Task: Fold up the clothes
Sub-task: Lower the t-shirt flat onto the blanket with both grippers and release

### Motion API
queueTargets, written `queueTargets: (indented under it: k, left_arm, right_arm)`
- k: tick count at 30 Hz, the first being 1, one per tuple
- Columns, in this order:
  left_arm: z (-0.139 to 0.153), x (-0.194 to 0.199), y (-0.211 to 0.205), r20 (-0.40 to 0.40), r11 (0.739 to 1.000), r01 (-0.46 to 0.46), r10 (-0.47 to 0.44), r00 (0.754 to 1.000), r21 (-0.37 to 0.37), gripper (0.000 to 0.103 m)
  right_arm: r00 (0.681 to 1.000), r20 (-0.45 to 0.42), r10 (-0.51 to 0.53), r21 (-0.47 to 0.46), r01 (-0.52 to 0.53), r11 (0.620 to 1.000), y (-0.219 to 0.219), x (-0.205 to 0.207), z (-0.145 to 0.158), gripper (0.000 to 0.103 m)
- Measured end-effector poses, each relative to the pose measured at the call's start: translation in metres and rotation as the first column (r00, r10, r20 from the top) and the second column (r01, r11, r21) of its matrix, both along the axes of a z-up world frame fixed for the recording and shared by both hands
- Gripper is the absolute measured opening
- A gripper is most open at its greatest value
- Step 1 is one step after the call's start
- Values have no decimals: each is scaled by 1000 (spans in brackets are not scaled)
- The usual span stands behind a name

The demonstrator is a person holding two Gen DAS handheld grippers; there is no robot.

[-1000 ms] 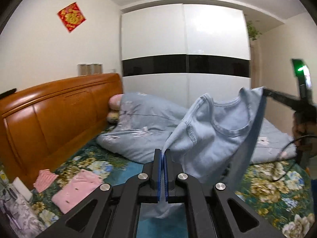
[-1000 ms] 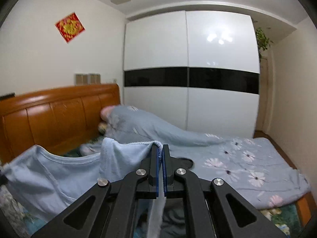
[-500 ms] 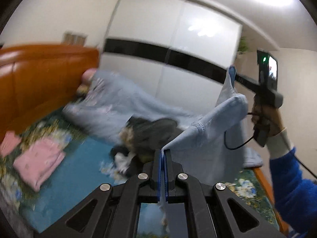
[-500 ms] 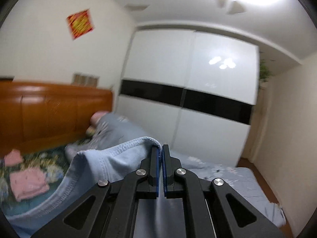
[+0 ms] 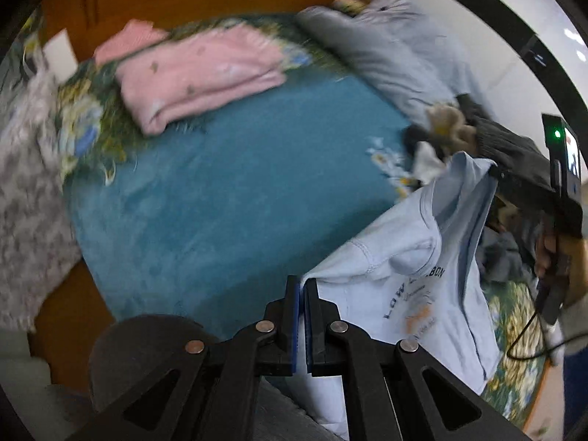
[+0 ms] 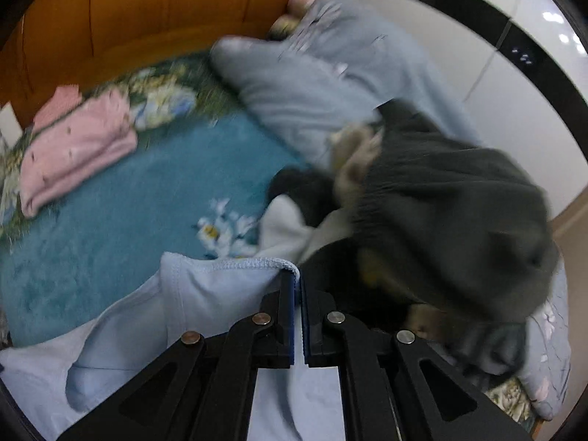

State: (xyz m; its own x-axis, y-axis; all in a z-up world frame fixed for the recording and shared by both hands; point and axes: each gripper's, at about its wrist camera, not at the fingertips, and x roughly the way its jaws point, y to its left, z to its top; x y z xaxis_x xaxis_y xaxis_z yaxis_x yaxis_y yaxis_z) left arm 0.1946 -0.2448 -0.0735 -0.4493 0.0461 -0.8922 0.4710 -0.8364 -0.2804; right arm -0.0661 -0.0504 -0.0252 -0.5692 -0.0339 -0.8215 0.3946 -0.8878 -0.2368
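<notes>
Claws are both gripping: the left claw and right claw are each pinching an edge of the light blue T-shirt, which is hanging above the teal bed cover. Folded pink clothes are lying at 11 o'clock, near the headboard.

Lt gripper pinched on lt-blue tee, rt gripper clamping other shoulder, teal bedspread below.
</notes>
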Motion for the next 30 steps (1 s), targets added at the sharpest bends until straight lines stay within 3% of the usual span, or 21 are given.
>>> queueTargets:
  k: [3,8,10,13,18,22,26,30]
  left_arm:
    - [-5,-20,-17,8,1000,-21,21,1000,1,3]
    - [-1,-65,-55,-28,999,-52,51,998,-15,3]
    - [-13,-83,-71,-15,998,-68,68,998,5,3]
    - [-45,-104,-94,26,993,-101,100,995,62,3]
    - [-83,-118,-104,83,993,-90,84,993,77,3]
    - [-108,-127,-113,125,988,-104,90,988,114,3]
    - [-124,-130,-112,150,987,-104,86,985,121,3]
    - [-124,-127,-108,138,989,-83,65,988,126,5]
  right_arm:
    - [1000,14,9,22,-10,1000,-18,-24,-10,3]
    - [1000,-22,18,38,-18,999,-35,-65,4,3]
    - [1000,-10,19,39,-19,999,-45,-85,3,3]
    - [998,55,4,63,-8,998,-60,-109,-20,3]
    - [985,166,-38,110,20,994,-83,-132,-76,3]
    - [977,202,-64,165,30,986,-93,-145,-104,3]
    - [960,259,-105,194,55,979,-95,-156,-129,3]
    - [961,260,-97,231,36,972,-97,-155,-141,3]
